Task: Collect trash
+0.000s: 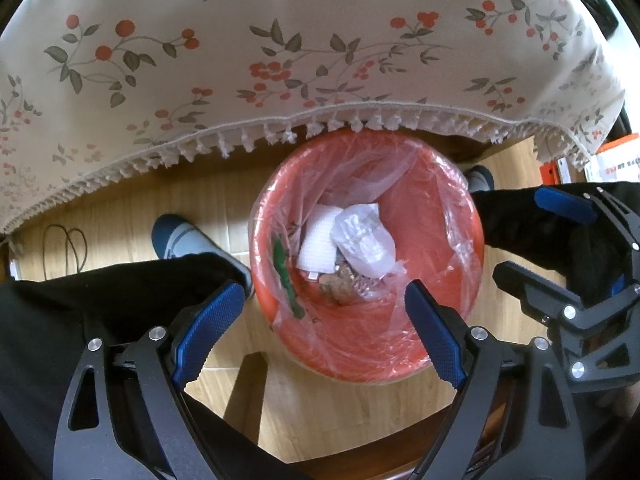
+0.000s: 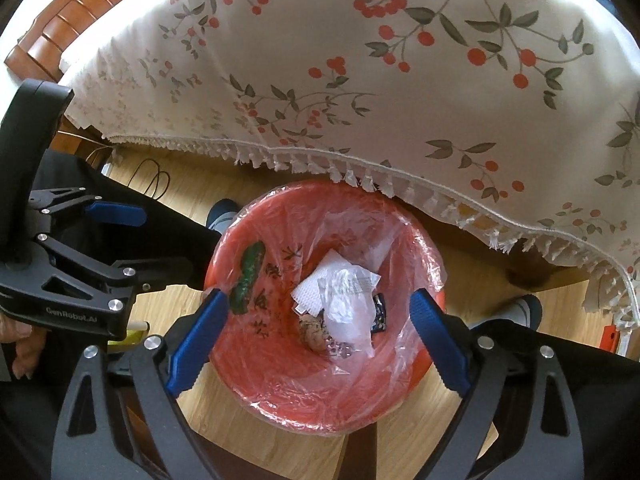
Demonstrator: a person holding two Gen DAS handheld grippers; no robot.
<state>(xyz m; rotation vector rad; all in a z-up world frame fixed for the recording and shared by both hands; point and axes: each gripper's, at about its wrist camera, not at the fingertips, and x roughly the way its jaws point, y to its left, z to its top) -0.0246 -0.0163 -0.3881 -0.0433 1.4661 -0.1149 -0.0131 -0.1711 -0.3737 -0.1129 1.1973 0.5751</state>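
1. Fingers first: our left gripper (image 1: 326, 332) hangs over the red bin (image 1: 440, 216), its blue pads spread wide with nothing between them.
2. Our right gripper (image 2: 316, 336) hovers beside it over the same bin (image 2: 416, 240), pads just as wide apart and empty.
3. We judge this the drop step; to do it well, we keep both sets of fingers apart and above the rim so nothing snags the clear plastic liner (image 2: 424, 264).
4. Left in the bin lies a green scrap (image 2: 248, 276) against the wall.
5. Right of it, near the bottom middle, sit a white paper towel (image 2: 312, 292) and a crumpled clear wrapper (image 2: 348, 312), touching.
6. On the far side hangs a flowered tablecloth (image 2: 360, 100).
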